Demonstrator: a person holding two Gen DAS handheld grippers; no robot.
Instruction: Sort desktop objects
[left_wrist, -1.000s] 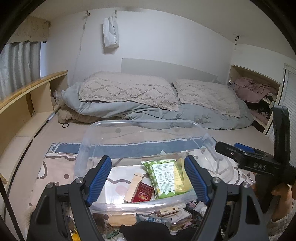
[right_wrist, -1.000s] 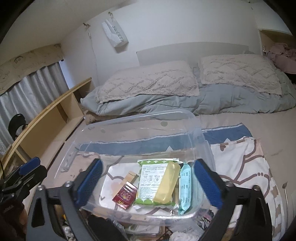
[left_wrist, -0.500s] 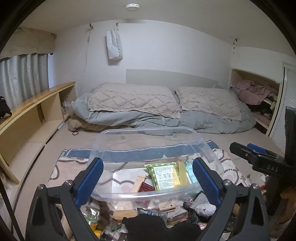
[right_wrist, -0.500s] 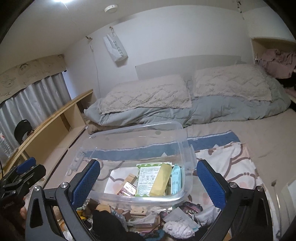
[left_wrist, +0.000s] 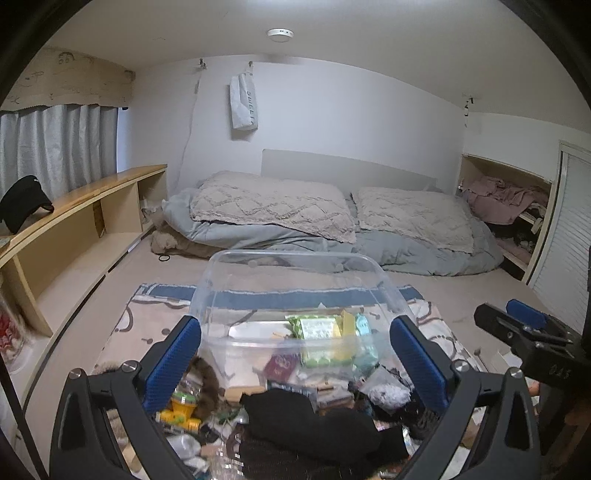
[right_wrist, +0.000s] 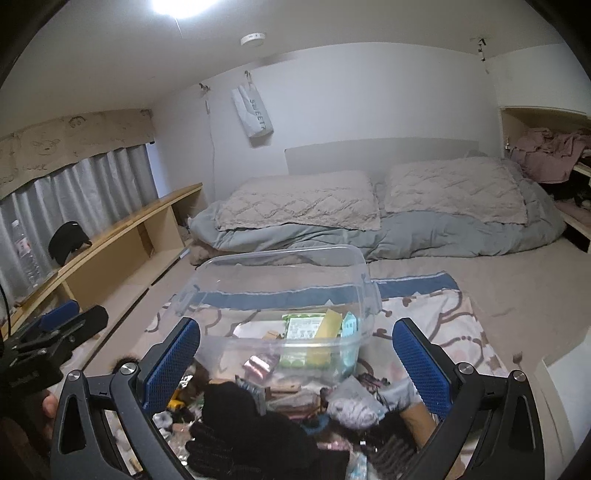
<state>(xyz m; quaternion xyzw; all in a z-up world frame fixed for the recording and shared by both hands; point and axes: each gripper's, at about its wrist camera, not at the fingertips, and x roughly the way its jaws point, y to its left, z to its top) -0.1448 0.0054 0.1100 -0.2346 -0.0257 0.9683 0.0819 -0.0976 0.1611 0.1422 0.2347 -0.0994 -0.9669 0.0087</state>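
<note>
Between the blue pads, both views: nothing gripped.
Left tool (left_wrist: 295, 354): jaws at full spread, just been opening, nothing between the pads; it hangs over the near clutter, aimed at the bin.
Right tool (right_wrist: 295, 350): jaws wide apart, nothing held; likewise above the clutter, facing the bin.
Cross-sighting: each tool shows at the edge of the other's view, the right one at the right of the left view, the left one at the left of the right view.
Clutter (left_wrist: 303, 417): loose heap just below both tools; black cloth (right_wrist: 236, 424) nearest, yellow toy (left_wrist: 181, 406) at left, small packets and wrappers mixed in.
Bin (left_wrist: 295, 266): clear plastic, open, just beyond the heap, standing on a patterned mat (right_wrist: 443, 321).
Bin contents: green packet (left_wrist: 314, 328) flat on the bottom, yellow packet (right_wrist: 328, 325) and pale blue packet (left_wrist: 364, 325) beside it at right; red booklet (left_wrist: 280, 365) seen through the near wall.
Beyond: bed with two pillows (right_wrist: 299, 199) and grey quilt.
Left wall: wooden shelf (left_wrist: 92, 199) carrying a black cap (left_wrist: 22, 206).
</note>
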